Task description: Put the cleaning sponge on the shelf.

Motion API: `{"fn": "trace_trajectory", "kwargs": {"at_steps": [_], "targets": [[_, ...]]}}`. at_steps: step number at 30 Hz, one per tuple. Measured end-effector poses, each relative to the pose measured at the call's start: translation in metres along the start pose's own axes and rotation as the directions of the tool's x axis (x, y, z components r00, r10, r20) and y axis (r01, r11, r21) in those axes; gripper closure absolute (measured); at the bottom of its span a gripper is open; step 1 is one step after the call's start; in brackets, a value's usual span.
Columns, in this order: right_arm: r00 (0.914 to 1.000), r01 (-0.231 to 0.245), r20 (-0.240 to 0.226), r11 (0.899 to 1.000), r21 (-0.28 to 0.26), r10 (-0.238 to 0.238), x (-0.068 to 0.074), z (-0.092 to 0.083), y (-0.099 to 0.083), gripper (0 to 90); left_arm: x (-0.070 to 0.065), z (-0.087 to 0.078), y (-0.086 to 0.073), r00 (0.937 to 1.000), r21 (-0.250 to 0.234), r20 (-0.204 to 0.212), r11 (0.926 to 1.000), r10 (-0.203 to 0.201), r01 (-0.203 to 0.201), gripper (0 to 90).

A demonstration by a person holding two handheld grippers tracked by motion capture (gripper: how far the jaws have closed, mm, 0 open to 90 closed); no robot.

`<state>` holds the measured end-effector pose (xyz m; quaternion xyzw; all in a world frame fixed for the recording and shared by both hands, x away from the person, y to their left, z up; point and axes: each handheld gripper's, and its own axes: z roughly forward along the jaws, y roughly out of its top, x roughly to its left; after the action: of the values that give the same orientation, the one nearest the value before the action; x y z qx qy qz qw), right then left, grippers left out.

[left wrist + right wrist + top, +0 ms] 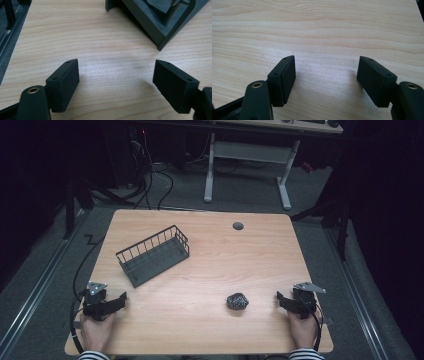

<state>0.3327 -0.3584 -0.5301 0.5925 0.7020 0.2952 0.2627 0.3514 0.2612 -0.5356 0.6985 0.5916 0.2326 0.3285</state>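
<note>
A dark grey wire basket sits slanted on the left half of the wooden table; its corner shows at the top of the left gripper view. A small dark speckled lump lies near the front, right of centre. My left gripper rests at the front left corner and points right. Its jaws stand open over bare wood. My right gripper rests at the front right, pointing left toward the lump and apart from it. Its jaws are also open with nothing between them.
A round grey grommet is set into the table near its far edge. Beyond the table stand a white desk frame and loose cables on the floor. A black cable trails off the left edge.
</note>
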Motion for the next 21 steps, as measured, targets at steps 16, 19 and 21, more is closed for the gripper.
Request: {"fn": "trace_trajectory", "kwargs": {"at_steps": [16, 19, 21], "targets": [[1.0, 0.001, -0.002, 1.0, 0.002, -0.001, 0.0, 0.0, 0.0, 30.6, -0.001, -0.022, 0.013, 0.9984, -0.043, 0.055, 0.999, -0.012, 0.014, 20.7], [1.0, 0.001, -0.003, 1.0, 0.001, -0.001, 0.0, 0.0, 0.0, 30.5, -0.004, -0.03, 0.02, 0.9976, -0.048, 0.07, 0.9988, -0.004, 0.007, 19.7], [1.0, 0.001, -0.002, 1.0, 0.003, -0.001, 0.0, 0.0, 0.0, 30.6, -0.004, -0.033, 0.022, 0.9973, -0.051, 0.073, 0.9987, -0.001, 0.005, 19.3]]}}
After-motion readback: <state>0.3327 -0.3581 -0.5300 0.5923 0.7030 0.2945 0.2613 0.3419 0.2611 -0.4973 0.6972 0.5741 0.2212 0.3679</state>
